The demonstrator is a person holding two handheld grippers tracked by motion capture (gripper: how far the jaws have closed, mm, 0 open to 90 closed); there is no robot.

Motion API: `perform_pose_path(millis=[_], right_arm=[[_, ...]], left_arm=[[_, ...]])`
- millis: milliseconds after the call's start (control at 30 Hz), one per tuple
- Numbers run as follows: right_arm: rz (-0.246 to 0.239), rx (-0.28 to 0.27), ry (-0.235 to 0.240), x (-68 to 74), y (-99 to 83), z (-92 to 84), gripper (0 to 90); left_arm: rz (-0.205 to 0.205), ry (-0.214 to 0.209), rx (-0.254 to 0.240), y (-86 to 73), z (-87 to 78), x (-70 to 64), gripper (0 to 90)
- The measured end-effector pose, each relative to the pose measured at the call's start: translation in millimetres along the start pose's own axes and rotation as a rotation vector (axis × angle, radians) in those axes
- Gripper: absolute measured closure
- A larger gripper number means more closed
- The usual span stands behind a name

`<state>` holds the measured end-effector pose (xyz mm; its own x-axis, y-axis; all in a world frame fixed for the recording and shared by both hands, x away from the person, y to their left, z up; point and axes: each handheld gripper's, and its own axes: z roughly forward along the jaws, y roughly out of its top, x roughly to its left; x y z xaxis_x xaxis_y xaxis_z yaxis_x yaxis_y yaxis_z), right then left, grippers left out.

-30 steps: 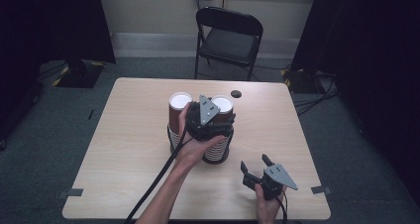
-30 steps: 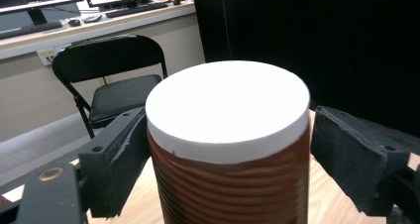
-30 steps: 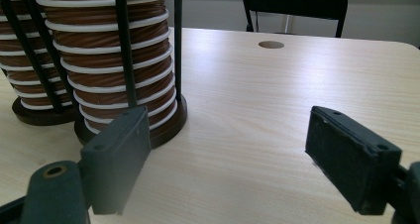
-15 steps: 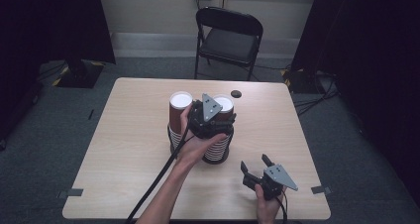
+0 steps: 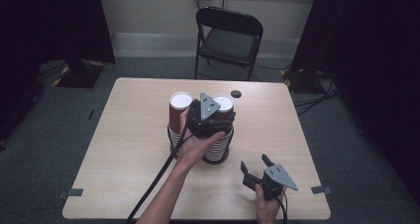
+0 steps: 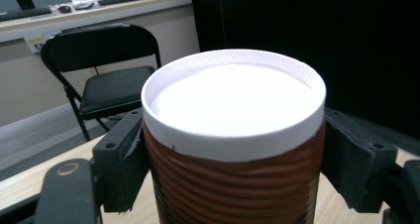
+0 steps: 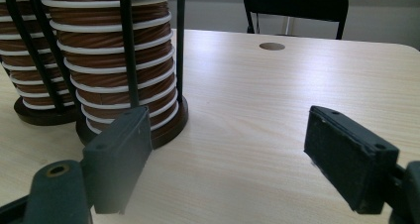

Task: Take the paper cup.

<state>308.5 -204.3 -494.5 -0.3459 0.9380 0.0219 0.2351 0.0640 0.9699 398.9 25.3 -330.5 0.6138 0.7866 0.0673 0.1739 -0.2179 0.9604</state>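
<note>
Off to the left of the left tongs point(image 5: 218, 116), a tall stack of brown ribbed paper cups with white rims point(image 5: 181, 101) stands untouched on the pale wooden table point(image 5: 124, 149). Now the left tongs themselves: they're clenched on the top brown ribbed cup with its white rim point(image 5: 224, 103) of the neighbouring stack, a pad pressed flat to each side. Compared with a second ago the grey plate on top has crept a touch up and to the right, so little that I can't call it a lift; the cup still seems to sit on its stack. My read is that the grip is made and the pull-off is about to begin, if taking a cup is the aim.

Over to the right tongs point(image 5: 255, 163), well to the right of and nearer than the stacks: released, jaws wide, nothing between them, and no shift at all over that second.

What each camera adds: the left gripper view gives the cup point(image 6: 233, 135) close up, pads squarely on the ribbing just under the rim, which the hand hides from above. The right gripper view, looking out between its own spread jaws, gives the black wire holder point(image 7: 129, 60) and round dark base point(image 7: 168, 130) caging the nearer stack, plus a small dark round spot point(image 7: 272, 46) on the table beyond. Only from above do both stacks show side by side.
</note>
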Motion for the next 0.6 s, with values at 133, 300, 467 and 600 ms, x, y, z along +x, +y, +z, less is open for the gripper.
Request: perform_pose_path(millis=[133,300,467,600], right_arm=[[0.0,0.0,0.0,0.0,0.0,0.0,17.5],[0.002,-0.003,-0.004,0.1,-0.1,-0.4,17.5],[0.001,-0.001,-0.002,0.0,0.0,-0.1,17.5],[0.001,0.0,-0.001,-0.1,0.0,-0.1,17.5]], left_arm=[[0.0,-0.01,-0.053,2.9,-5.0,2.6,21.0],[-0.016,-0.018,-0.074,4.1,-7.5,3.9,21.1],[-0.02,-0.025,-0.093,4.8,-9.0,4.8,21.1],[-0.043,-0.02,-0.147,8.6,-14.1,6.9,21.1]])
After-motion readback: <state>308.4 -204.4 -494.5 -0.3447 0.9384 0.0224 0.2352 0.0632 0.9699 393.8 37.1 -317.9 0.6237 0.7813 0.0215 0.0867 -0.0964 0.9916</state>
